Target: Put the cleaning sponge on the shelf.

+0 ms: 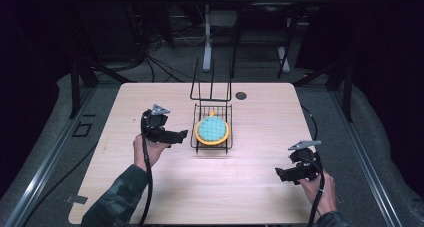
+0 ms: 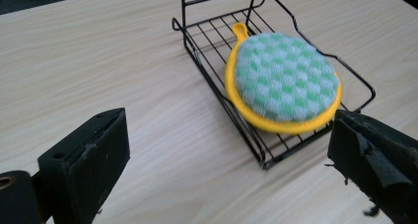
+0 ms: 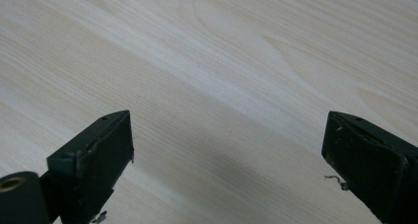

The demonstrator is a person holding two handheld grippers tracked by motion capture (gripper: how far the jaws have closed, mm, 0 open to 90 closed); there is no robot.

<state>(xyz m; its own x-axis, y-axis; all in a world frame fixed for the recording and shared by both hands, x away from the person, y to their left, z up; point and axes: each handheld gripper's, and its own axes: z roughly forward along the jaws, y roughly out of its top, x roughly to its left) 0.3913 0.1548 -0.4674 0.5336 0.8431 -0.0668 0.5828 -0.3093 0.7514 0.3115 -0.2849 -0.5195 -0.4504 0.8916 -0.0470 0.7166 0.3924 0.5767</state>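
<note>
Dark room; pale wood table [image 1: 150, 197]. Black wire rack [image 1: 212, 129] at frame centre, holding a round green-checked pad [image 1: 212, 129] with yellow rim, lying flat. Left gripper [image 1: 175, 135] just left of the rack, jaws wide apart, empty. Right gripper [image 1: 281, 174] at lower right, well apart from the rack, jaws spread over bare wood. Small dark disc [image 1: 241, 95] behind the rack, possibly a grommet.

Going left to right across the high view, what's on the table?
Left gripper in the person's left hand → black wire rack holding a round green-checked, yellow-rimmed pot holder → right gripper in the right hand.
</note>
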